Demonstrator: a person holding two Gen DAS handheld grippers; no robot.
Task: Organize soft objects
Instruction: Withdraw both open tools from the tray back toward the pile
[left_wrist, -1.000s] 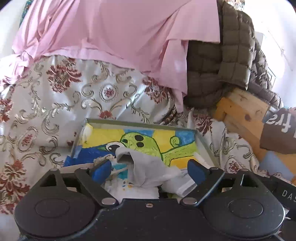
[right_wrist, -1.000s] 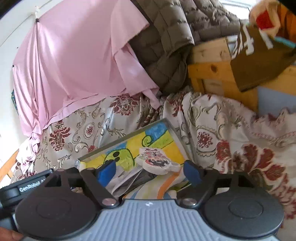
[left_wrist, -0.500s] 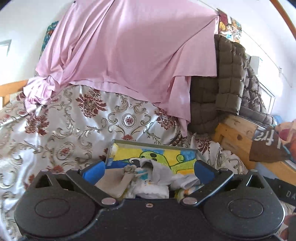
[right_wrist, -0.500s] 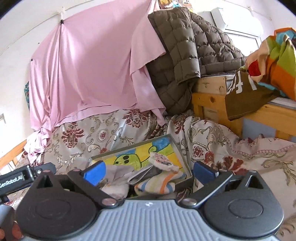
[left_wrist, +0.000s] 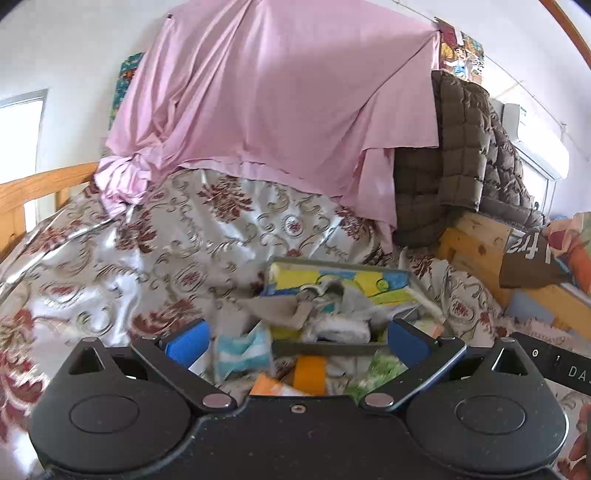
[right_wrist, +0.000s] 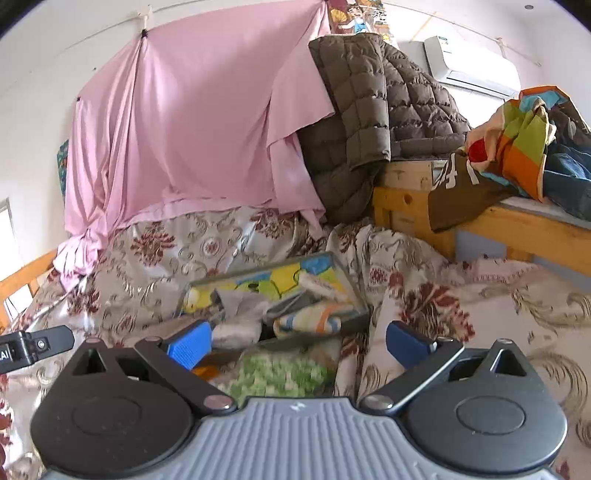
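Floral satin, cream with dark red motifs, covers the bed (left_wrist: 192, 251) and carries all items. Tray (left_wrist: 334, 349), grey-rimmed with a yellow, green and blue cartoon print inside, lies on the bedspread near its middle, just ahead of both tools. Inside it sit crumpled soft items: a grey cloth (left_wrist: 351, 295), a beige cloth (left_wrist: 280, 310) draped over the tray's left rim, a white folded piece (left_wrist: 340, 328), and a striped sock (right_wrist: 310, 319) against the near right rim.

Left tongs (left_wrist: 295, 341): jaws spread wide, holding nothing. Between them, outside the tray's near rim, lie a blue-and-white striped item (left_wrist: 242, 350) and an orange piece (left_wrist: 310, 373), both blurred.

Right tongs (right_wrist: 297, 341): jaws spread wide, holding nothing. A green-and-white patterned cloth (right_wrist: 280, 373) lies on the bed between them, just short of the tray.

Pink sheet (right_wrist: 192, 122) and brown quilted jacket (right_wrist: 373, 110) hang behind the bed's far edge.
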